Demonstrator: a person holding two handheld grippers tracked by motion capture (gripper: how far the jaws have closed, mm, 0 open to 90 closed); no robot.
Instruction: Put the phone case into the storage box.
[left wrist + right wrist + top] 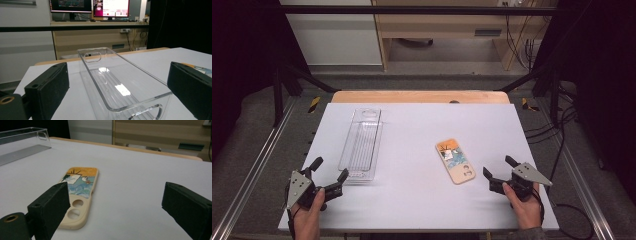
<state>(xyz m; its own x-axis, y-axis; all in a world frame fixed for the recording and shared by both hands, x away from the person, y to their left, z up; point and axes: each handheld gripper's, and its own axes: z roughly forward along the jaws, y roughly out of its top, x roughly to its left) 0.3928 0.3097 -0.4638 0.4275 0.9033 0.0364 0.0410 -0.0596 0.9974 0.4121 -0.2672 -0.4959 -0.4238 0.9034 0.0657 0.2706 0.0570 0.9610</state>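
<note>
Although neither tool has closed on anything, each points at something that could give trouble. At the near right, the right gripper point(497, 173) rests on the table with its jaws spread and nothing between them, aimed at the flat cream phone case with a painted sea scene point(455, 161) lying just beyond. From the right gripper view that cream phone case point(79, 195) lies so low on the surface that the pads would likely slide over its rounded edge or push it away rather than catch it; a shallow approach would cause that. At the near left, the left gripper point(330, 174) also stands spread and empty, its tips just short of the near end of the long clear plastic bin with cut-out handles point(360, 145). Through the left gripper view the clear plastic bin point(120, 82) looks light and slick, so a nudge from one jaw could skate it across the table, and a grip on one thin wall might tip it.

The smooth white tabletop point(412, 200) offers little friction and has a wooden edge point(419, 96) at its far side. Black frame rails point(412, 9) and cables surround it. Farther off stand a pale wood desk point(100, 37) and two lit monitors point(111, 7).
</note>
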